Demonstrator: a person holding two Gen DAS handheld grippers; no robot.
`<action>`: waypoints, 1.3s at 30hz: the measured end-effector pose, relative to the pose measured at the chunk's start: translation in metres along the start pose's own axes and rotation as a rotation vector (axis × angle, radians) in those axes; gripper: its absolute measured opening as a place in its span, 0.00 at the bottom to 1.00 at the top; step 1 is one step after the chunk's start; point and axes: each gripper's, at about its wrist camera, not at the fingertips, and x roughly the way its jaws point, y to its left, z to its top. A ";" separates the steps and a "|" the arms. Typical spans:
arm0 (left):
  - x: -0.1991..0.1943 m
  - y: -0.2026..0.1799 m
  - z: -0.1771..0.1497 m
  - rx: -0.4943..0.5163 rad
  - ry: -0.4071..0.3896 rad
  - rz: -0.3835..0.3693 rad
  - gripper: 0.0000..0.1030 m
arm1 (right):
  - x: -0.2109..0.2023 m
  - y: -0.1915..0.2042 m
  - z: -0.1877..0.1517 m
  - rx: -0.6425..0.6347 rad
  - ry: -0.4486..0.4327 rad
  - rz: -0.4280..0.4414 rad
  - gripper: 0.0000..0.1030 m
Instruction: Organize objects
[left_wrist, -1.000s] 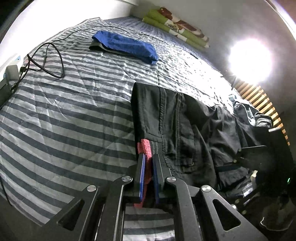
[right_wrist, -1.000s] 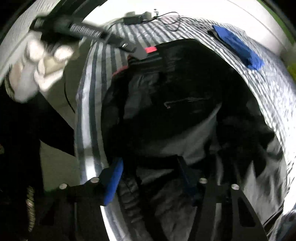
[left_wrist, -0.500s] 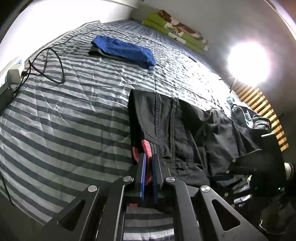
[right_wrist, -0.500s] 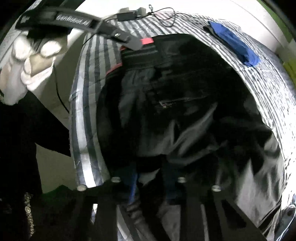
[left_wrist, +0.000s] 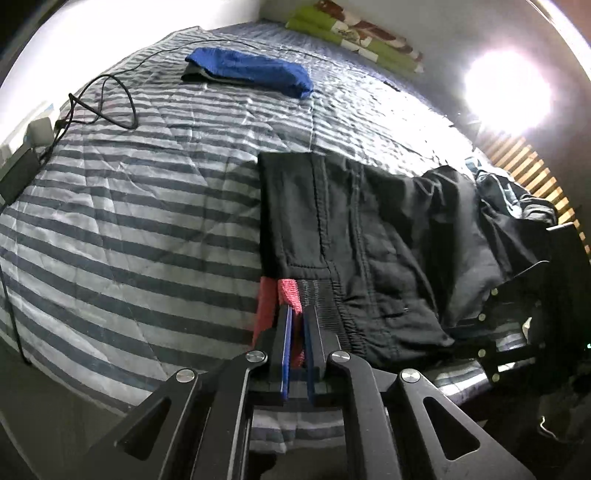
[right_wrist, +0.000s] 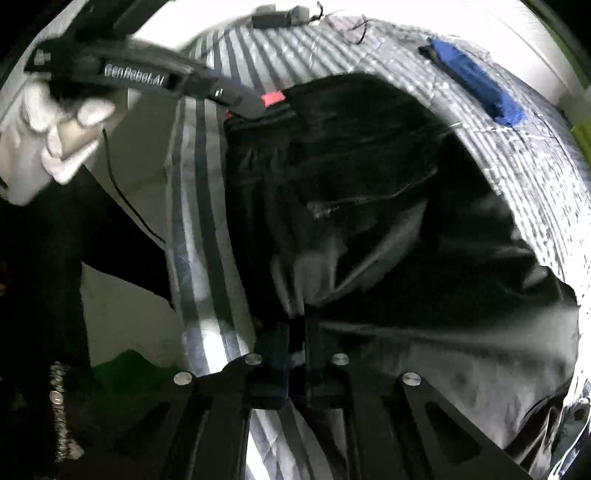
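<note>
Black trousers (left_wrist: 373, 236) with a red waistband patch (left_wrist: 286, 291) lie on the striped bed near its front edge. My left gripper (left_wrist: 297, 314) is shut on the red waistband. In the right wrist view the same trousers (right_wrist: 369, 177) spread ahead. My right gripper (right_wrist: 295, 321) is shut on a fold of the black fabric near the bed's edge. The left gripper also shows there (right_wrist: 255, 107), pinching the red patch (right_wrist: 273, 99).
A folded blue cloth (left_wrist: 251, 70) lies far back on the striped bedspread (left_wrist: 129, 221). A black cable (left_wrist: 103, 99) and charger lie at the left edge. Green folded bedding (left_wrist: 354, 37) sits by the far wall. More dark clothes (left_wrist: 517, 195) pile at right.
My right gripper has closed from wide open onto the trouser fabric. My left gripper keeps its hold on the waistband and has moved back a little towards the bed's front edge.
</note>
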 end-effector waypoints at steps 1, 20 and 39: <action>0.000 -0.001 0.000 0.004 0.002 0.006 0.10 | -0.001 0.000 0.002 -0.016 0.007 0.004 0.10; 0.042 -0.006 0.026 -0.001 0.025 -0.009 0.58 | 0.031 -0.147 0.133 0.062 -0.006 0.221 0.72; 0.071 -0.008 0.072 -0.002 0.004 -0.107 0.48 | -0.032 -0.132 0.095 -0.051 -0.280 0.185 0.10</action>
